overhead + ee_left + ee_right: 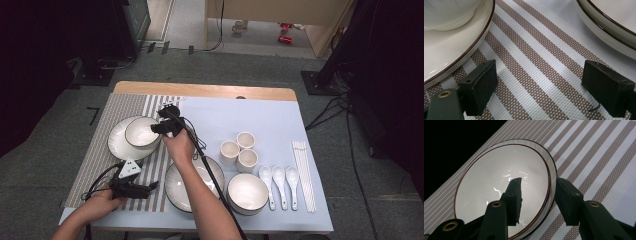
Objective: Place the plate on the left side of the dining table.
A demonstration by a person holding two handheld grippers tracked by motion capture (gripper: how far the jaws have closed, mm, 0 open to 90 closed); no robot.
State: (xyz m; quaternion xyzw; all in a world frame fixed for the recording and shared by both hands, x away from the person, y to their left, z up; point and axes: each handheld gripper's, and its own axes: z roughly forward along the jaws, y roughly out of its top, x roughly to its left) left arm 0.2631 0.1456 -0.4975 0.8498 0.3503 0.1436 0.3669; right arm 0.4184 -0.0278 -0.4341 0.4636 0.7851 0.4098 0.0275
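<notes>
**Mia:** Where is the bowl?

**Ben:** The bowl (142, 132) sits on a plate (119, 145) at the far left side of the striped mat (95, 145). It is white with a thin dark line round its rim.

**Mia:** What is the right claw doing?

**Ben:** The right gripper (166, 126) is at the bowl's rim, on its right side. In the right gripper view, one jaw is inside the bowl (499, 187) and the other jaw is outside it. The rim runs between them. The jaws are apart (I see a gap on each side of the rim), so they are not squeezing it. The claw is open around the rim.

**Mia:** And the left one?

**Ben:** The left gripper (150, 188) is low over the mat, near the front edge of the table (200, 91). Its jaws stand wide apart with nothing between them. In the left gripper view there is just the striped mat (536, 65) under them. The plate (449, 52) is close on one side, and a second plate (604, 27) is on the other side.

**Mia:** What else is on the table?

**Ben:** Three cups (239, 150) stand close together on the pale blue cloth (270, 115). Another bowl (248, 193) sits in front of them. Three white spoons (279, 182) lie side by side, with chopsticks (304, 172) to their right.
</notes>
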